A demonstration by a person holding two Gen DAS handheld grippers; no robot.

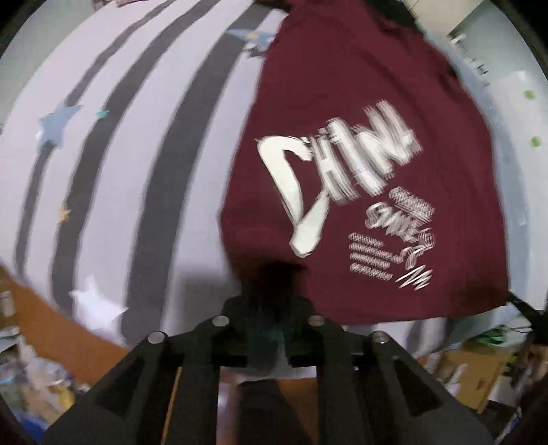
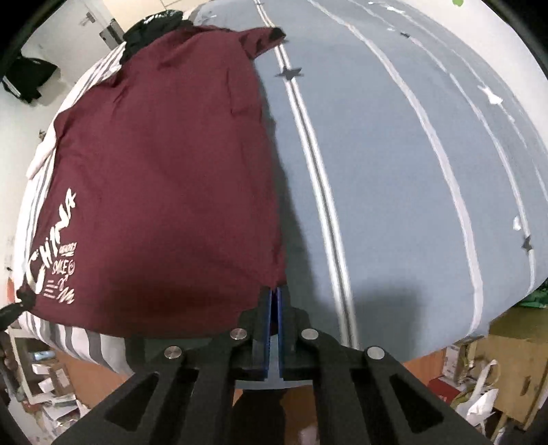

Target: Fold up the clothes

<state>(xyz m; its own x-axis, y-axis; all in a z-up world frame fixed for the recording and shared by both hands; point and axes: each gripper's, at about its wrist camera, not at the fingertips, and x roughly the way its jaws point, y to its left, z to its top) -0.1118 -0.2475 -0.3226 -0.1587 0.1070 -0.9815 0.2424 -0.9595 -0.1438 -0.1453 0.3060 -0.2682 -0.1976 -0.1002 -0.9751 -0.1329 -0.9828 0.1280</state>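
A maroon T-shirt with white lettering lies spread on the bed, print side up, its near hem lifted. My left gripper is blurred and dark, its fingers close together at the hem's left corner. The right wrist view shows that corner bunched in the left gripper. The right gripper has its blue pads nearly together, pinching the other hem corner of the T-shirt. It also shows as a dark shape at the shirt's right corner, my right gripper.
The bed cover is blue-grey with white stripes and stars; in the left wrist view it is a pale bed cover with dark stripes. Black clothes lie past the shirt. The wooden bed frame and floor clutter lie below.
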